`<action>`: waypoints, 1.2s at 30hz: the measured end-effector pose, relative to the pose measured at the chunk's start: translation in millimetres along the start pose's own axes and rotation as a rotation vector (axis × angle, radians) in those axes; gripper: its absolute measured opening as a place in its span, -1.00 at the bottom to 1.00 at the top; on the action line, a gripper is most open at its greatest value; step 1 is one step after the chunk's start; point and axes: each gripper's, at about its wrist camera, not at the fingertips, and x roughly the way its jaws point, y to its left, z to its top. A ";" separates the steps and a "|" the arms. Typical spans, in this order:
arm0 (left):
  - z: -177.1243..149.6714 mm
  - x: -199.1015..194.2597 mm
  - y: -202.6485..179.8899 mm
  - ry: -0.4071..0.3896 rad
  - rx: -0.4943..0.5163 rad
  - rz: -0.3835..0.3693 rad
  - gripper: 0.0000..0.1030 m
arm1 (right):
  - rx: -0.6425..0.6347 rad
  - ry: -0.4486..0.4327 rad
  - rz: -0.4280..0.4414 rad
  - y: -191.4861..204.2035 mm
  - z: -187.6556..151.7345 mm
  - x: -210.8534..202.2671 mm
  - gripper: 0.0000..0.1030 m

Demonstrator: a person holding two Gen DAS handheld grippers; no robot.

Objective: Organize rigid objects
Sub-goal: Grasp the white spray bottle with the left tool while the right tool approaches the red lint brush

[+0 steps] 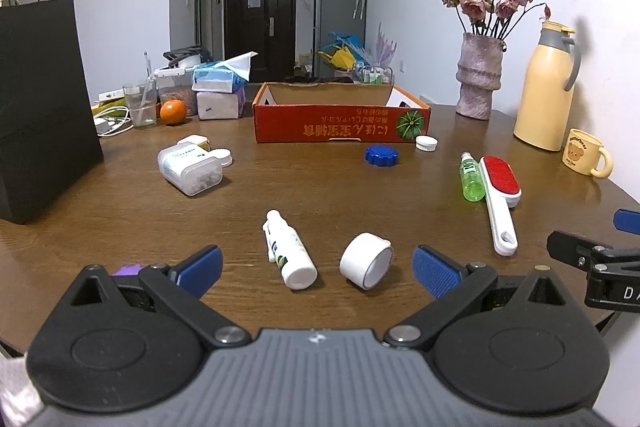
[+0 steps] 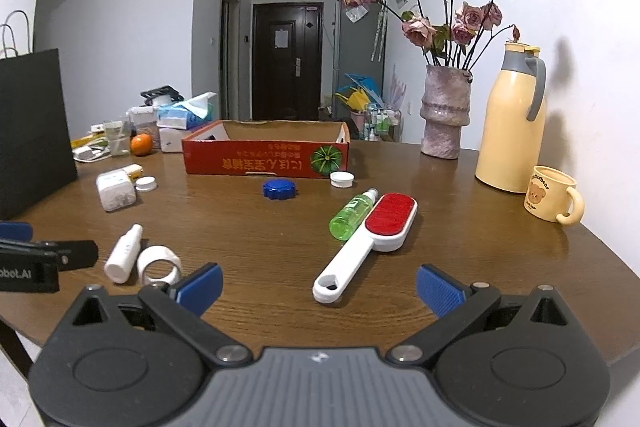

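Table (image 1: pixel 320 187) of dark brown wood, seen from two gripper cameras, with small things scattered across it. Left gripper (image 1: pixel 318 269), at the bottom of its own view, has its blue pads spread wide and holds nothing; right gripper (image 2: pixel 319 285) is likewise spread wide and empty.

Counted: one red cardboard box (image 1: pixel 340 115) at upper centre, its top open, printed with upside-down Asian characters and a green pumpkin picture. Three loose caps — one blue cap (image 1: pixel 382 155) and one white cap (image 1: pixel 426 143) just in front of the box, another white cap (image 1: pixel 222 157) at centre left. One clear plastic container (image 1: pixel 190 167) lying on its side beside that cap. Two bottles lying down: a white spray bottle (image 1: pixel 290 255) low in the left view, and a green bottle (image 2: pixel 352 215) touching one red-faced lint brush (image 2: pixel 364 247). One white tape roll (image 1: pixel 366 261) just right of the white bottle.

At right, one cup (image 2: pixel 554 199) shows a bear and writing too small to read.
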 end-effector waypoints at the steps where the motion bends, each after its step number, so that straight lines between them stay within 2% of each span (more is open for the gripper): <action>1: 1.5 3.9 0.6 0.006 -0.001 0.001 1.00 | 0.002 0.005 -0.002 -0.5 1.2 3.7 1.00; 20: 19.3 68.6 25.4 0.104 -0.053 0.039 1.00 | 0.007 0.120 -0.036 -6.2 11.3 73.7 1.00; 25: 19.7 86.0 32.2 0.140 -0.068 0.051 0.90 | 0.004 0.147 -0.048 -8.2 13.1 91.7 1.00; 36: 15.4 121.3 40.3 0.231 -0.085 0.058 0.27 | -0.012 0.190 -0.073 -10.0 17.3 129.1 1.00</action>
